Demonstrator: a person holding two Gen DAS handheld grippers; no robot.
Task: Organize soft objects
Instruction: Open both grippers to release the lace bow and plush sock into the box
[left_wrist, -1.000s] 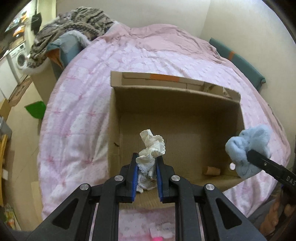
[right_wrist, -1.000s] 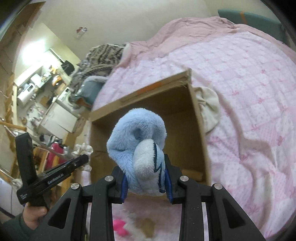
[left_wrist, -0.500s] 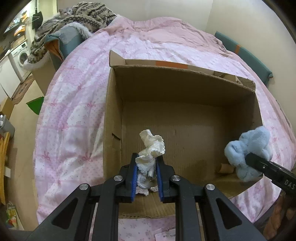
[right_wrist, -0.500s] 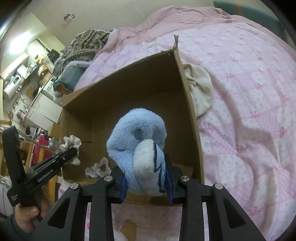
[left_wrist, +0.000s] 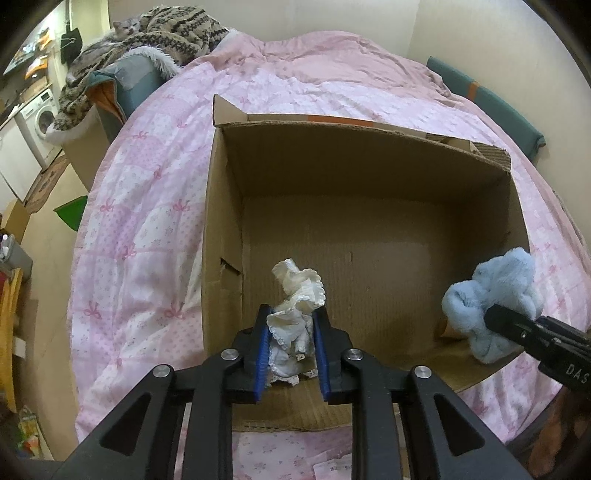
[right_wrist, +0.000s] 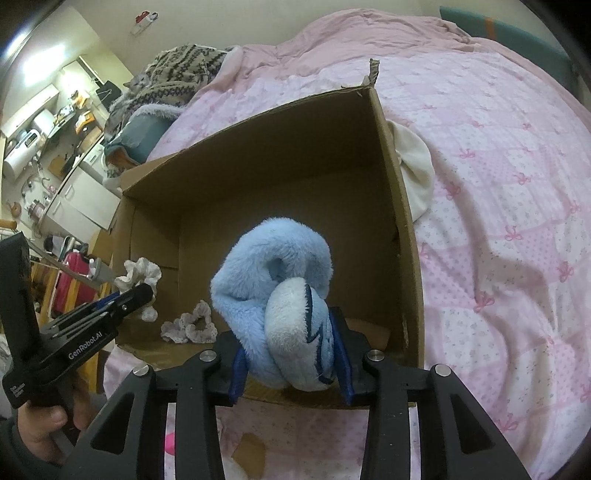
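The bed fills both views, spread with a pink patterned quilt, and on it sits the open cardboard box, flaps up, its brown floor mostly bare. Up at the head of the bed there's a knitted blanket heaped on a cushion, and a grey cat tucked on top of it. A cream cloth lies on the quilt, pressed against the outside of the box's right wall. Over to the right claw: it's clamped on a blue plush toy, which bulges up between the blue pads and hangs over the box's near edge. The left claw is pinched on a frilly white fabric piece, held just inside the near-left corner of the box, above the floor. Down on the box floor, seen from the right wrist, a small lace scrunchie lies loose near the front wall, just beside the left claw's tips.
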